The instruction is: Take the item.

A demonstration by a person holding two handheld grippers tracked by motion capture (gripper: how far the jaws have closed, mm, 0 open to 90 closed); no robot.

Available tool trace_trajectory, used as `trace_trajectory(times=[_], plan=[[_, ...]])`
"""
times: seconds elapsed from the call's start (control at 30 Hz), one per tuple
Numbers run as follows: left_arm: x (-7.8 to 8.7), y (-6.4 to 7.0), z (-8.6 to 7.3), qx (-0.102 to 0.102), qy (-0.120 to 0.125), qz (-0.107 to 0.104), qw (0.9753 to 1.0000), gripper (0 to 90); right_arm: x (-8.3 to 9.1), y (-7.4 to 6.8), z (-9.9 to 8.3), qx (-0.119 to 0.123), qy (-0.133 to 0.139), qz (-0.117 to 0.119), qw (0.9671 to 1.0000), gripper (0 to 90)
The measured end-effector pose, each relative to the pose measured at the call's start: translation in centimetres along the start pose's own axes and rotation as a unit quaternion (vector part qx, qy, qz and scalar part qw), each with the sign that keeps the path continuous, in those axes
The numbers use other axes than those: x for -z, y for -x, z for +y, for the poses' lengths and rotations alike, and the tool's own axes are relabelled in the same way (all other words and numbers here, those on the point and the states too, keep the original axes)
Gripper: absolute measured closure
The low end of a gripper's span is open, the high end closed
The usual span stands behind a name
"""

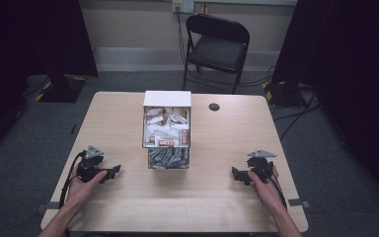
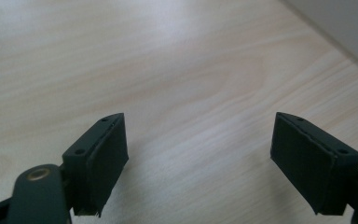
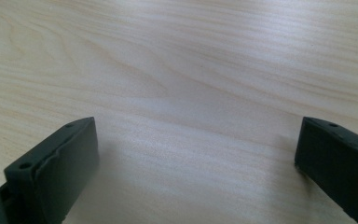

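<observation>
High view: wooden table [image 1: 128,207], and at its middle the landmark, a small white drawer unit [image 1: 167,98] with two clear drawers pulled toward the person. The upper drawer [image 1: 166,129] is heaped with white and brown packets; the lower drawer [image 1: 168,158] holds grey pieces (too small to identify).

Left gripper [image 1: 109,174] rests on the table well left of the unit, jaws spread wide, nothing between them; the left gripper view [image 2: 198,163] shows bare wood between the pads. Right gripper [image 1: 238,176] rests well right of the unit, likewise released and empty; bare wood again in the right gripper view [image 3: 196,172].

Risks, as judged:
- The unit looks light, and both drawers overhang its front. A one-sided push could slide or tip it.
- The upper drawer is overfull, so packets could spill or jam on closing.
- Wide jaws may grab several pieces at once.
</observation>
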State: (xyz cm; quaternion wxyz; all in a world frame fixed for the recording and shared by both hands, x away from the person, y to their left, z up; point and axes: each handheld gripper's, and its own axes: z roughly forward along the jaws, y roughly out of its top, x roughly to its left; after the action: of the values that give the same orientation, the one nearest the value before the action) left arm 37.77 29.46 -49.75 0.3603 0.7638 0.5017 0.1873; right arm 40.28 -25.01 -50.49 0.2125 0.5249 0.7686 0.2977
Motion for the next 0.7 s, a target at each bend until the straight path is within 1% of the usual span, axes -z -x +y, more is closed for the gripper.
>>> trace_trajectory(times=[0.07, 0.13, 0.2, 0.23, 0.27, 0.33, 0.37, 0.47, 0.5, 0.53, 0.57, 0.63, 0.7], plan=[[0.5, 0.3, 0.2, -0.009, 0.01, -0.006, 0.9999, 20.0, 0.0, 0.0, 0.0, 0.0, 0.0, 0.0, 1.0, 0.0], [0.8, 0.6, 0.3, -0.012, 0.016, -0.015, 0.9997, 21.6, 0.0, 0.0, 0.0, 0.0, 0.0, 0.0, 1.0, 0.0], [1.1, 0.9, 0.3, -0.016, 0.015, -0.03, 0.9993, 23.3, 0.0, 0.0, 0.0, 0.0, 0.0, 0.0, 1.0, 0.0], [1.2, 1.0, 0.3, -0.014, 0.02, -0.034, 0.9991, 25.1, 0.0, 0.0, 0.0, 0.0, 0.0, 0.0, 1.0, 0.0], [1.3, 1.2, 0.4, -0.02, 0.021, -0.034, 0.999, 25.0, 0.0, 0.0, 0.0, 0.001, 0.0, 0.0, 1.0, 0.0], [1.5, 1.4, 0.5, -0.018, 0.029, -0.05, 0.9982, 24.9, 0.0, 0.0, 0.0, 0.001, 0.0, 0.0, 1.0, 0.0], [1.6, 1.6, 0.6, -0.022, 0.035, -0.049, 0.998, 24.9, 0.0, 0.0, 0.0, 0.001, 0.0, 0.0, 1.0, 0.0], [2.1, 2.2, 0.9, -0.033, 0.053, -0.058, 0.9964, 26.5, 0.0, 0.0, 0.0, 0.0, 0.0, 0.0, 1.0, 0.0], [2.2, 2.4, 1.0, -0.037, 0.056, -0.059, 0.996, 26.5, 0.0, 0.0, 0.0, 0.001, 0.0, 0.0, 1.0, 0.0], [2.3, 2.7, 1.1, -0.04, 0.059, -0.067, 0.9952, 26.6, 0.0, 0.0, 0.0, 0.0, 0.0, 0.0, 1.0, 0.0], [2.3, 2.7, 1.1, -0.04, 0.059, -0.067, 0.9952, 28.7, 0.0, 0.0, 0.0, 0.0, 0.0, 0.0, 1.0, 0.0], [2.4, 3.0, 1.2, -0.042, 0.066, -0.078, 0.9939, 29.8, 0.0, 0.0, 0.0, 0.0, 0.0, 0.0, 1.0, 0.0], [2.5, 3.3, 1.3, -0.044, 0.067, -0.08, 0.9936, 29.7, 0.0, 0.0, 0.0, 0.0, 0.0, 0.0, 1.0, 0.0]])
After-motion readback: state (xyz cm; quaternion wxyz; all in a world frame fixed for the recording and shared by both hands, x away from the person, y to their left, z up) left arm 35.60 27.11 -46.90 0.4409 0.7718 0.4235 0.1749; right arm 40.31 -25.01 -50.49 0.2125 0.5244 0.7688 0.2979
